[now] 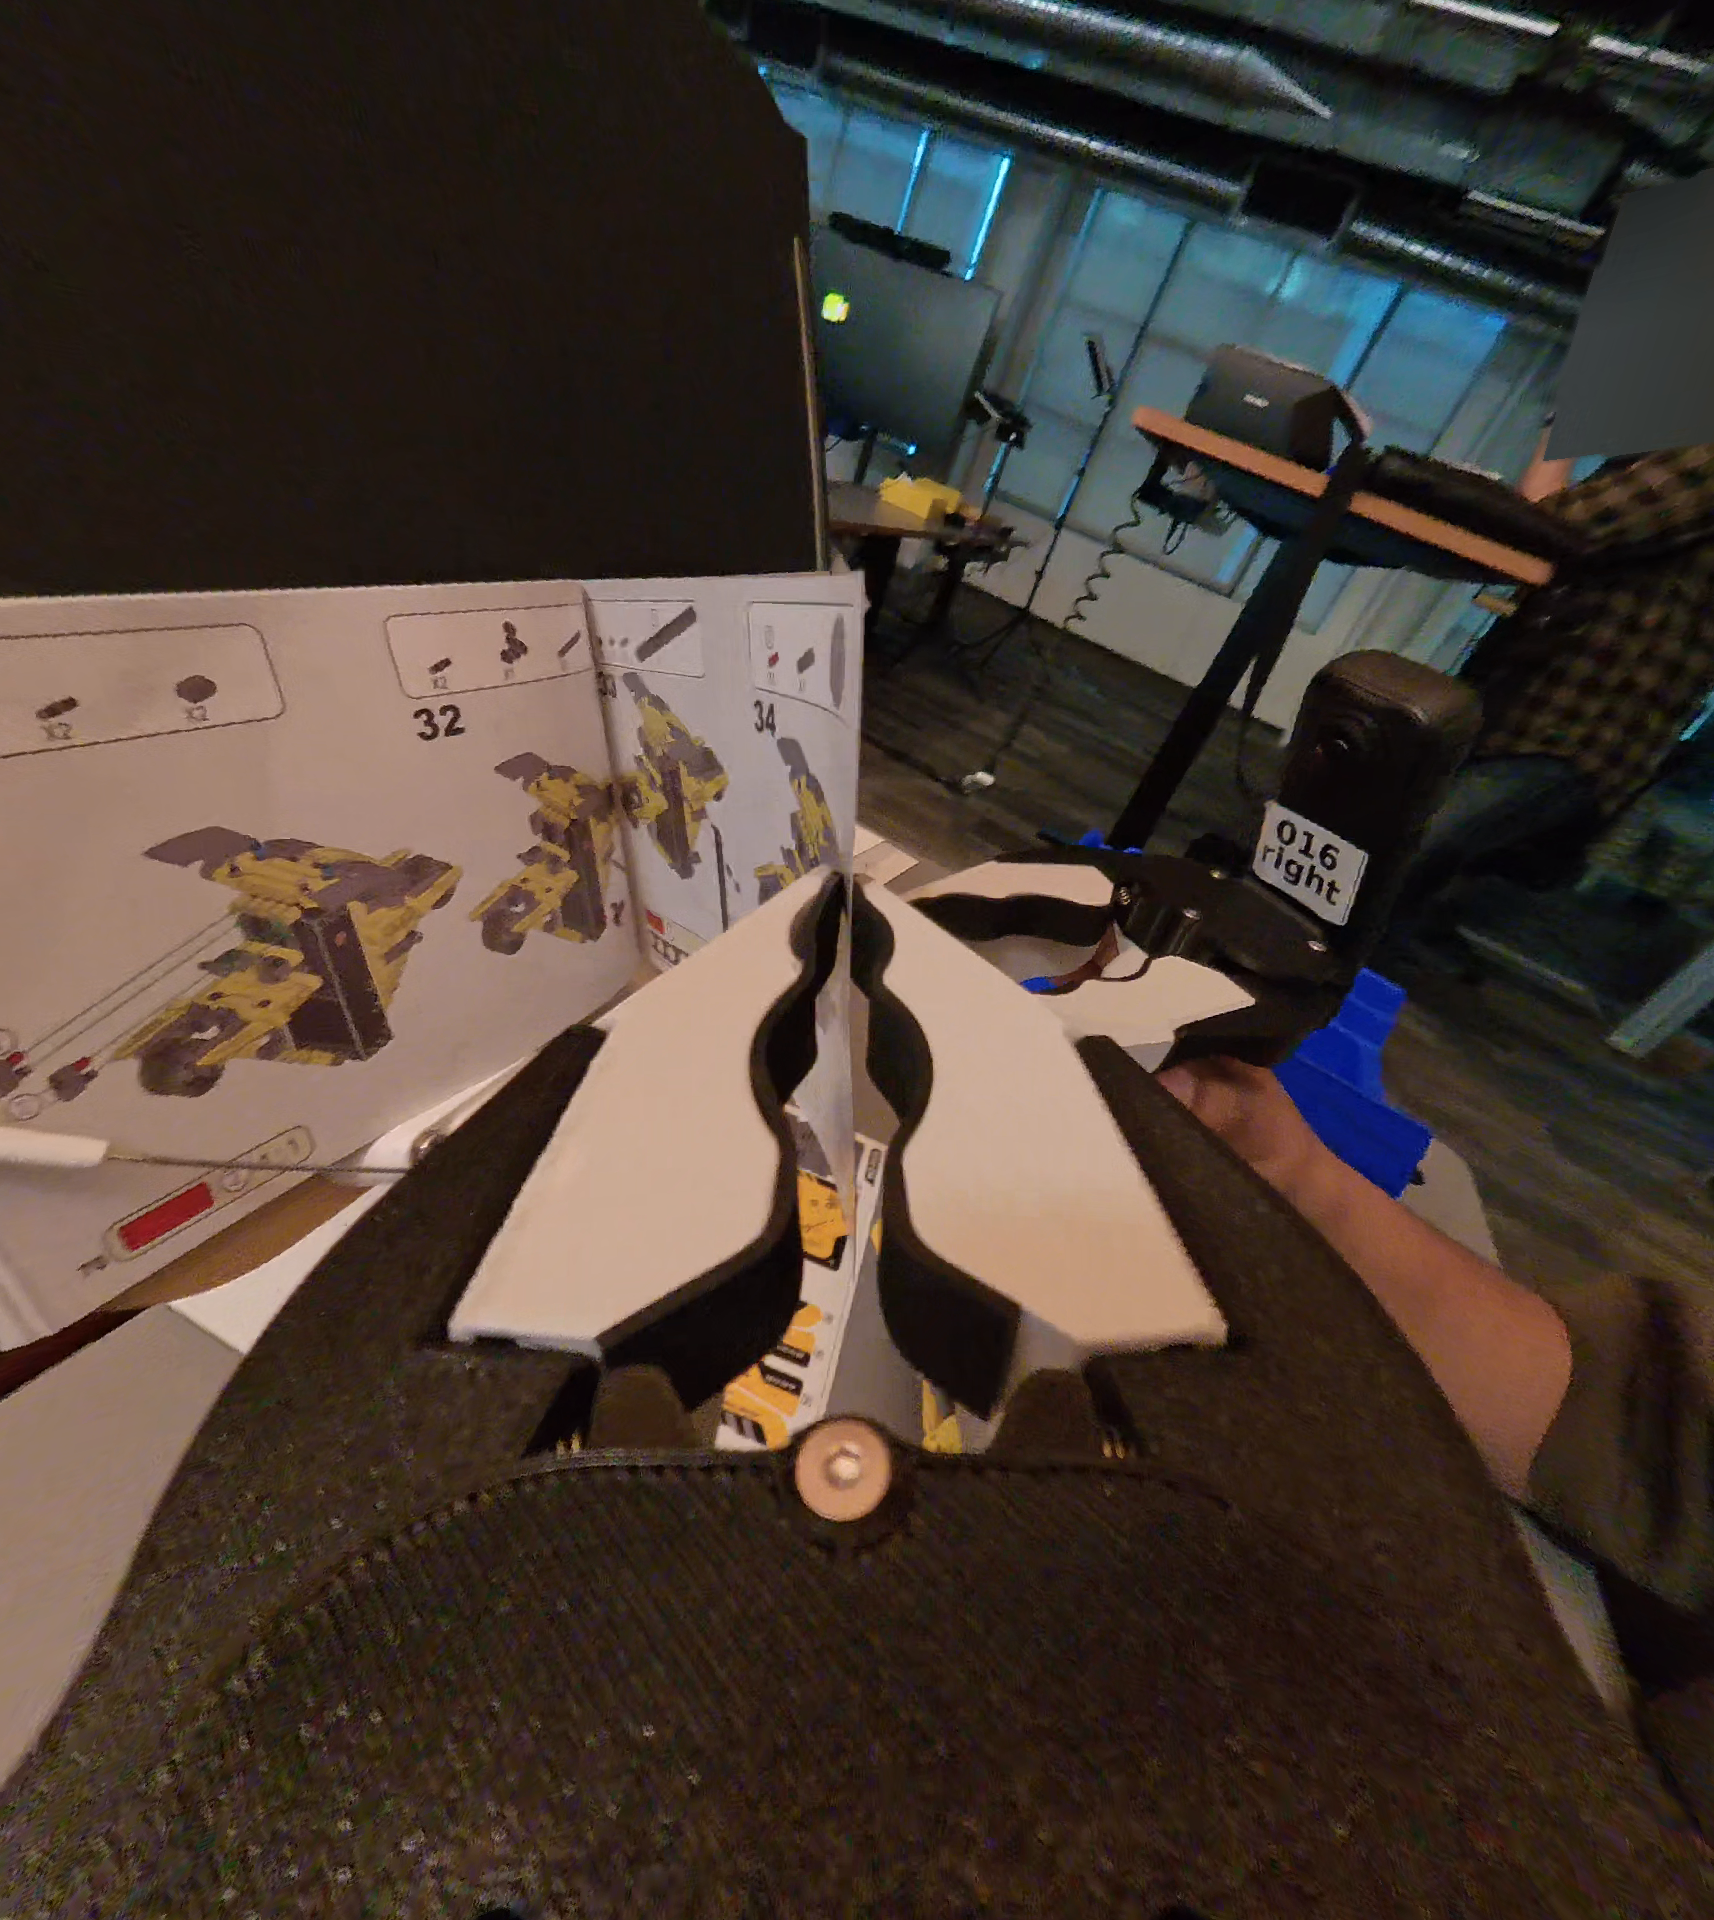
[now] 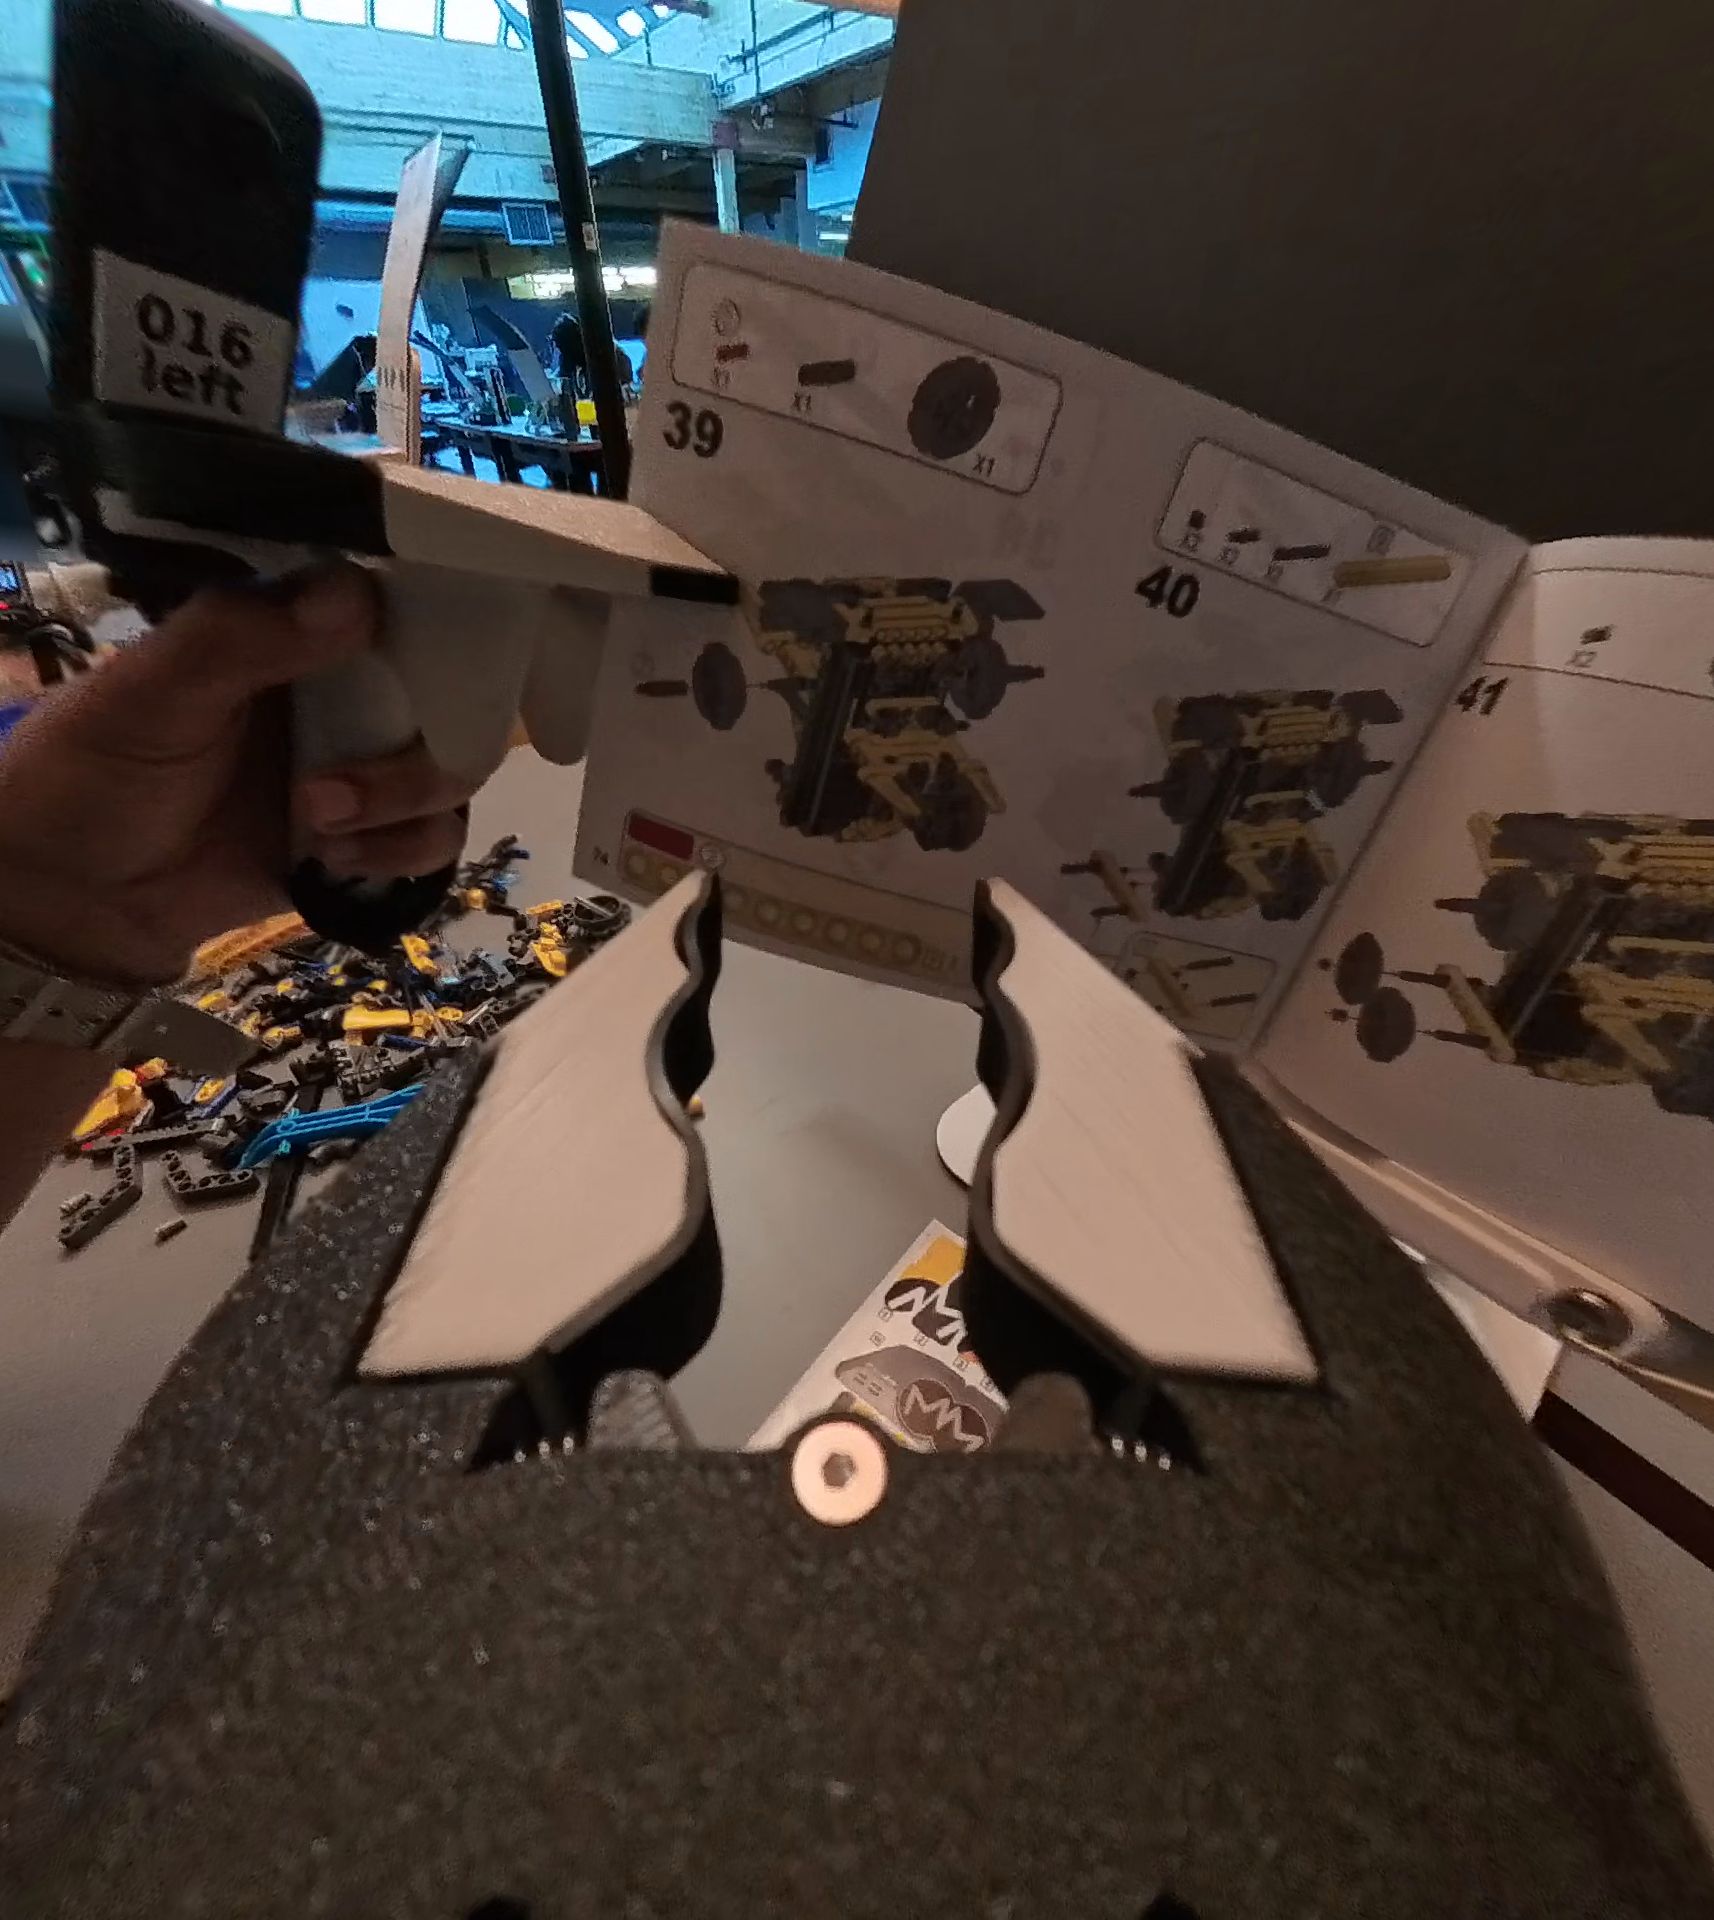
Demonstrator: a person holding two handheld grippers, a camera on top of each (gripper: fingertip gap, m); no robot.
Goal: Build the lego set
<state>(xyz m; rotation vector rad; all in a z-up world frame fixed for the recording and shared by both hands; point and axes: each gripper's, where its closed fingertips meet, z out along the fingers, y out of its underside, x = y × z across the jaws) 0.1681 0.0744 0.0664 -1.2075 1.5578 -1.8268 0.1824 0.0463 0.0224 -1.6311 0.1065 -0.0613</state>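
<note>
An open instruction booklet with yellow vehicle drawings stands upright against a black panel. My left gripper is shut on the free edge of one of its pages, which stands edge-on between the pads. In the right wrist view the left gripper pinches the left edge of the lifted page. My right gripper is open and empty, just in front of the page's lower edge, above the grey table. The right gripper also shows in the left wrist view, beside the left one.
A pile of yellow, black and blue building pieces lies on the table at the left. A sticker sheet lies under my right gripper. A white stand base and a metal clip arm hold the booklet. A person in a plaid shirt is beyond. There is about 6 cm between the tips of the two grippers.
</note>
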